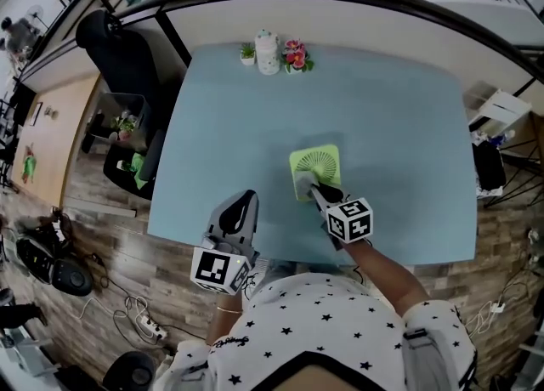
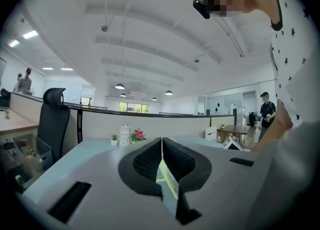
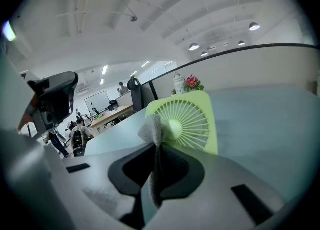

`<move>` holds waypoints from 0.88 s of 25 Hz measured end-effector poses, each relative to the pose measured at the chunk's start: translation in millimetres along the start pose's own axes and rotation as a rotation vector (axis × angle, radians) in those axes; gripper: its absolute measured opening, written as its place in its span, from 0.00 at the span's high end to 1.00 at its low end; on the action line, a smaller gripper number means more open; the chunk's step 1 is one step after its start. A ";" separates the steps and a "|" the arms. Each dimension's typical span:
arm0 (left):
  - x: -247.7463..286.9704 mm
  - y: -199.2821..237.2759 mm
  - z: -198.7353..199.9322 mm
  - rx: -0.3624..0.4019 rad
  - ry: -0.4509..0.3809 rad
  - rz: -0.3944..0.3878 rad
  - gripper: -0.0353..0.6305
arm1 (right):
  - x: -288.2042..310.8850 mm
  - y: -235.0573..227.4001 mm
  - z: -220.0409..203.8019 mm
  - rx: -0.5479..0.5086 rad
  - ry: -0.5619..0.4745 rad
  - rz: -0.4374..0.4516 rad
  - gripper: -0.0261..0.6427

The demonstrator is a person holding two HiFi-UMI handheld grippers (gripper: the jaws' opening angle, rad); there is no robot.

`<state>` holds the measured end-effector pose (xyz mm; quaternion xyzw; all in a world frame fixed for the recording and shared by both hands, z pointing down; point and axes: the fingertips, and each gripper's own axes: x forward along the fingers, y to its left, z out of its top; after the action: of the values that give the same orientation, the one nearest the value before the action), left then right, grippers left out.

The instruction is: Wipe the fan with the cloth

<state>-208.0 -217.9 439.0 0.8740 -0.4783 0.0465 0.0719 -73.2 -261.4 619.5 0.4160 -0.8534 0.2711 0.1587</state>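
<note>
The right gripper (image 3: 159, 146) pinches a crumpled grey cloth (image 3: 151, 130). The cloth's tip meets a light-green square plastic fan (image 3: 190, 121) just ahead of the jaws on the pale blue table (image 1: 382, 126). The left gripper (image 2: 161, 146), jaws together and empty, hangs farther from the fan.

Illumination bright and even throughout; the source is ceiling lamps (image 2: 120, 86) far overhead. No glare on the bench (image 1: 382, 126), only a faint soft shadow right of the fan (image 3: 187, 121). Heavy fisheye bowing at all edges, with dark vignetted corners in both gripper views. Fan and cloth (image 3: 151, 129) sharp. Near bodies of left gripper (image 2: 161, 144) and right gripper (image 3: 156, 149) soft, slightly out of focus. Far background mildly hazy.
</note>
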 end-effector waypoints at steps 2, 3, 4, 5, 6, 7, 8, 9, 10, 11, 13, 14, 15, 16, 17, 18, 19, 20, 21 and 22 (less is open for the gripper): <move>5.1 -3.3 0.4 0.001 0.002 -0.015 0.90 | -5.8 -9.6 0.6 0.014 -0.008 -0.022 0.92; 7.4 -4.5 0.5 0.002 0.003 -0.021 0.90 | -8.8 -14.7 1.1 0.021 -0.013 -0.034 0.92; 9.5 -5.5 0.4 0.002 0.005 -0.026 0.90 | -11.8 -20.0 1.4 0.028 -0.017 -0.046 0.92; 11.4 -6.6 0.3 0.002 0.006 -0.032 0.90 | -14.9 -25.5 1.5 0.034 -0.021 -0.058 0.92; 13.4 -8.0 0.3 0.002 0.007 -0.037 0.90 | -18.2 -31.3 1.3 0.040 -0.024 -0.070 0.92; 15.4 -9.4 0.8 0.003 0.006 -0.043 0.90 | -21.7 -37.3 1.1 0.045 -0.025 -0.083 0.92; 17.6 -10.8 1.8 0.005 0.004 -0.049 0.90 | -25.0 -43.4 1.0 0.050 -0.027 -0.095 0.92; 19.6 -11.9 2.9 0.007 0.002 -0.055 0.90 | -28.2 -49.4 0.9 0.055 -0.028 -0.108 0.92; 21.3 -12.5 3.8 0.008 0.000 -0.059 0.90 | -30.8 -55.2 0.6 0.060 -0.029 -0.121 0.92; 22.4 -12.8 4.2 0.010 0.000 -0.063 0.90 | -33.1 -60.7 -0.1 0.066 -0.029 -0.134 0.92; 23.4 -13.5 3.9 0.011 0.002 -0.067 0.90 | -37.3 -71.7 -1.7 0.078 -0.030 -0.158 0.92; 23.9 -14.2 3.8 0.010 0.003 -0.068 0.90 | -39.6 -77.0 -2.4 0.083 -0.029 -0.169 0.92; 24.4 -14.9 3.9 0.010 0.004 -0.068 0.90 | -41.7 -81.3 -2.8 0.086 -0.028 -0.178 0.92; 24.6 -15.4 4.0 0.010 0.005 -0.068 0.90 | -43.1 -84.2 -3.3 0.089 -0.027 -0.185 0.92; 24.6 -15.7 4.0 0.010 0.005 -0.068 0.90 | -43.7 -85.7 -3.7 0.092 -0.027 -0.188 0.92; 24.5 -15.9 4.1 0.011 0.005 -0.069 0.90 | -43.7 -86.3 -4.2 0.094 -0.026 -0.190 0.92; 24.6 -16.2 4.2 0.011 0.004 -0.070 0.90 | -43.4 -86.4 -4.6 0.095 -0.026 -0.191 0.92; 24.9 -16.5 4.4 0.012 0.003 -0.072 0.90 | -43.3 -86.4 -4.5 0.094 -0.027 -0.192 0.92; 25.2 -16.6 4.6 0.012 0.001 -0.072 0.90 | -43.5 -86.1 -3.9 0.093 -0.029 -0.192 0.92; 25.2 -16.4 4.8 0.013 0.000 -0.070 0.90 | -44.0 -85.3 -3.0 0.092 -0.033 -0.190 0.92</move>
<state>-180.5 -230.9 436.7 0.8906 -0.4473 0.0470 0.0680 21.4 -275.3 628.3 0.5063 -0.7992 0.2869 0.1503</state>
